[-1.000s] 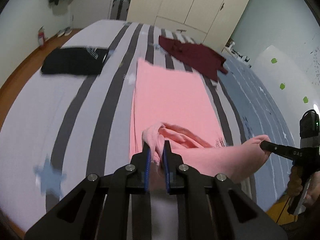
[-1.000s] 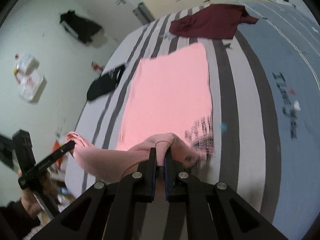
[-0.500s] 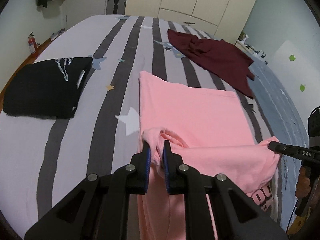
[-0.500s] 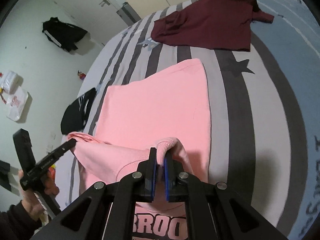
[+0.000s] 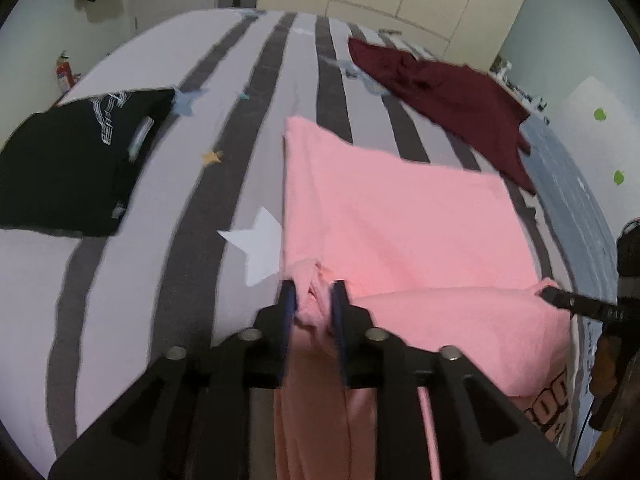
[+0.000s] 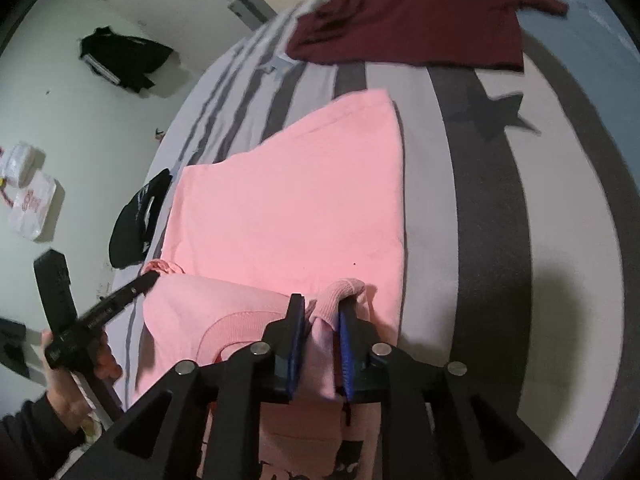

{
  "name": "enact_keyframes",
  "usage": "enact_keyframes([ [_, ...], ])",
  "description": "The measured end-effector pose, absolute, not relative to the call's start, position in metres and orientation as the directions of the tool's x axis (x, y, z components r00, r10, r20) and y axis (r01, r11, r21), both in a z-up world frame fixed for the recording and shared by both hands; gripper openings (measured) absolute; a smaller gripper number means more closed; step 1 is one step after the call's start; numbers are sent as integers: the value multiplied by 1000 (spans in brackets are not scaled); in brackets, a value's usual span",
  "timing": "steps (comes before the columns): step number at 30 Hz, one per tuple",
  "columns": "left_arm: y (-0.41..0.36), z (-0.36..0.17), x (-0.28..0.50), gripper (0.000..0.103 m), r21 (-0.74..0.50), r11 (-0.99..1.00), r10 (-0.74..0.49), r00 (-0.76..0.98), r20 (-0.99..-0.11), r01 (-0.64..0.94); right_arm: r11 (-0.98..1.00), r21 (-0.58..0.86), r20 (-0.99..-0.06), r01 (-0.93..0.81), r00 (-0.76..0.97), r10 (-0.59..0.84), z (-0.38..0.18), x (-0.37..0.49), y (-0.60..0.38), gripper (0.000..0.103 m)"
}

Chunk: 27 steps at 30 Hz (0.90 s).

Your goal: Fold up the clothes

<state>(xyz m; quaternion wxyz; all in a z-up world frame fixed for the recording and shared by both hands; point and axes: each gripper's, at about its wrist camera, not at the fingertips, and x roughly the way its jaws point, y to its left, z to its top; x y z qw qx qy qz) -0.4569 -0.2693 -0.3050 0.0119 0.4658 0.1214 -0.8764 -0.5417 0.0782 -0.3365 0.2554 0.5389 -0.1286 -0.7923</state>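
Now each hand-held gripper, left [image 5: 311,300] and right [image 6: 322,312], pinches a corner of the soft pink cotton sweatshirt [image 5: 400,220], whose flat half lies straight ahead.

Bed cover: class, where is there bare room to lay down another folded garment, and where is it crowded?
Bare striped bed cover lies between the black garment and the pink sweatshirt, and right of the sweatshirt in the right wrist view. Crowded: the far end by the maroon garment.

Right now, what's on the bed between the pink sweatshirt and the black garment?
In the left wrist view, only striped bedsheet with stars separates the pink sweatshirt from the black garment.
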Motion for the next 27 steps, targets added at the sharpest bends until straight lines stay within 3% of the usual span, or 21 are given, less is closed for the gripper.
enact_keyframes([
  [3, -275, -289, -441, 47, -222, -966, 102, -594, -798, 132, -865, 420, -789, 274, -361, -497, -317, -524, 87, 47],
  [8, -261, -281, -415, 47, -195, -980, 132, -582, -802, 45, -876, 382, -780, 293, -407, -476, -294, -488, 94, 46],
  [12, -234, -297, -408, 28, -176, -984, 156, -529, -834, -13, -873, 365, -803, 324, -365, -471, -301, -458, 82, 37],
  [19, -213, -317, -427, 28, -187, -982, 174, -506, -845, -26, -863, 341, -835, 372, -301, -460, -326, -441, 52, 34],
  [27, -222, -307, -496, 28, -174, -984, 165, -562, -810, -38, -886, 319, -790, 337, -422, -445, -320, -512, 46, 34],
])
